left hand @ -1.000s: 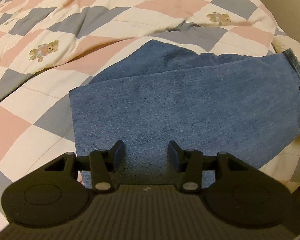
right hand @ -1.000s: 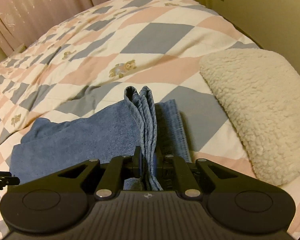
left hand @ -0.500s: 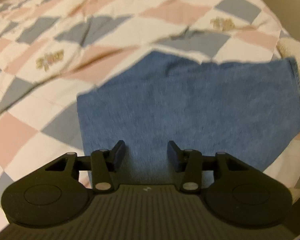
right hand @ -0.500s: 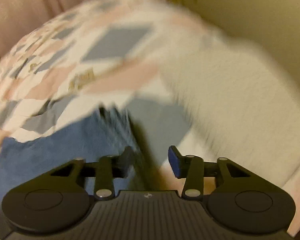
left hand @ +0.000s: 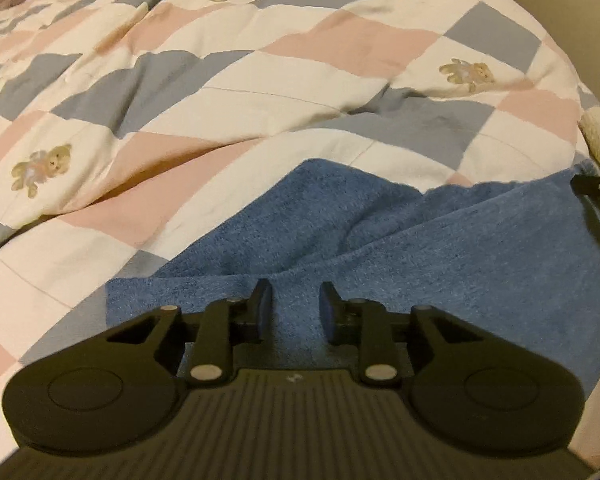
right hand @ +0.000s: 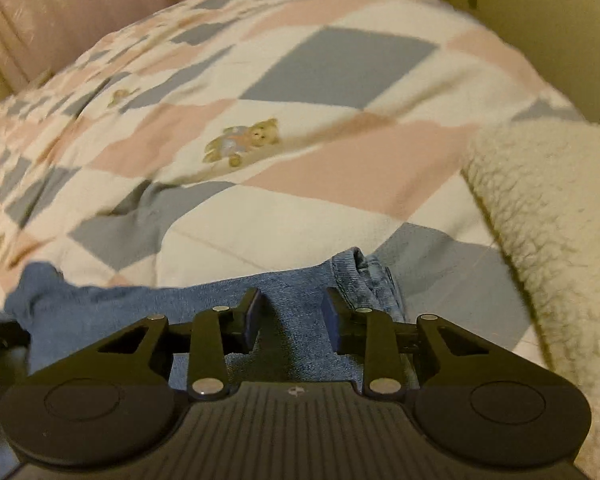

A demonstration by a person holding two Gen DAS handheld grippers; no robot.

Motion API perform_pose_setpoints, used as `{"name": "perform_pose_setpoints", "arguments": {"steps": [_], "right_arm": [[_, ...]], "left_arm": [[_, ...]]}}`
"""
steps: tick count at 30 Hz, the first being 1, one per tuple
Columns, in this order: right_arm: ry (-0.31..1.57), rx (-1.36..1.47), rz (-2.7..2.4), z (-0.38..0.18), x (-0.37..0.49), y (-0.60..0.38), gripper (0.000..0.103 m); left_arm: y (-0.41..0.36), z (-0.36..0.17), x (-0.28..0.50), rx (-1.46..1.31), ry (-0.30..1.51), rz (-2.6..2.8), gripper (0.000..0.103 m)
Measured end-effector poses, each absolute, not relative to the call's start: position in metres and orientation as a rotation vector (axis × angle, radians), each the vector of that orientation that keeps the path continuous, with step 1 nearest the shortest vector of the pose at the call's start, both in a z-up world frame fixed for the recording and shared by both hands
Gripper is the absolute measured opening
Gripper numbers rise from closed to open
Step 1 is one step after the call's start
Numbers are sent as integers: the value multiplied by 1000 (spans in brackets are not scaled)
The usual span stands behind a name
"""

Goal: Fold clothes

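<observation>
Now the blue jeans (left hand: 440, 264) lie folded on the quilt (left hand: 260, 80).
Both grippers, left (left hand: 295, 306) and right (right hand: 292, 314), gape empty just above them; jeans run sideways, hems by the right.

Jeans (left hand: 440, 248) lie flat on the quilt (left hand: 260, 92), across the near edge of the bed. The left gripper (left hand: 295, 306) sits over their left part, the right gripper (right hand: 292, 312) over the hem end on the right. A fleecy cushion (right hand: 548, 216) lies on the quilt just right of that hem. Behind the bed hangs a curtain (right hand: 80, 4).
</observation>
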State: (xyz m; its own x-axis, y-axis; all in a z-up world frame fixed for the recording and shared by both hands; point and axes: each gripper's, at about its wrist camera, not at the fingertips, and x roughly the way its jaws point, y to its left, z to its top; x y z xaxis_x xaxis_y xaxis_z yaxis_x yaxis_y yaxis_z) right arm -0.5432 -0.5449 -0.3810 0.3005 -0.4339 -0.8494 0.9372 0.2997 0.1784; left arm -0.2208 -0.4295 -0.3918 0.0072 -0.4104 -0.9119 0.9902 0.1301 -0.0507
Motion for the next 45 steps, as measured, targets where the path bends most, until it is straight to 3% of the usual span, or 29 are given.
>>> {"name": "perform_pose_setpoints", "arguments": {"steps": [10,18,23,28,33,39,42,45], "right_arm": [[751,652,-1062,-332,-552,-491,30],[1023,599,-1049,-378,-563,-447,28],[917,568,-1055,-344,-561,-435,29],[1024,620,-1017,-376,-550,-430,32],[964,577,-1029,-355,-540,-422,33],[1036,619,-1033,-372,-531,-420,37],[1026,642,-1071,-364,-527,-418,39],[925,669,-1122,-332,-526,-406,53]], "left_arm": [[-355,-378,-224,853,969,-1238,22],[-299,-376,-228,936,944,-1173,26],[-290,-339,-230,853,881,-1212,25],[-276,-370,-238,930,948,-1199,25],[-272,-349,-242,875,927,-1218,24],[-270,-376,-244,960,986,-1200,25],[-283,-360,-247,993,944,-1211,25],[-287,-334,-242,977,942,-1235,27]]}}
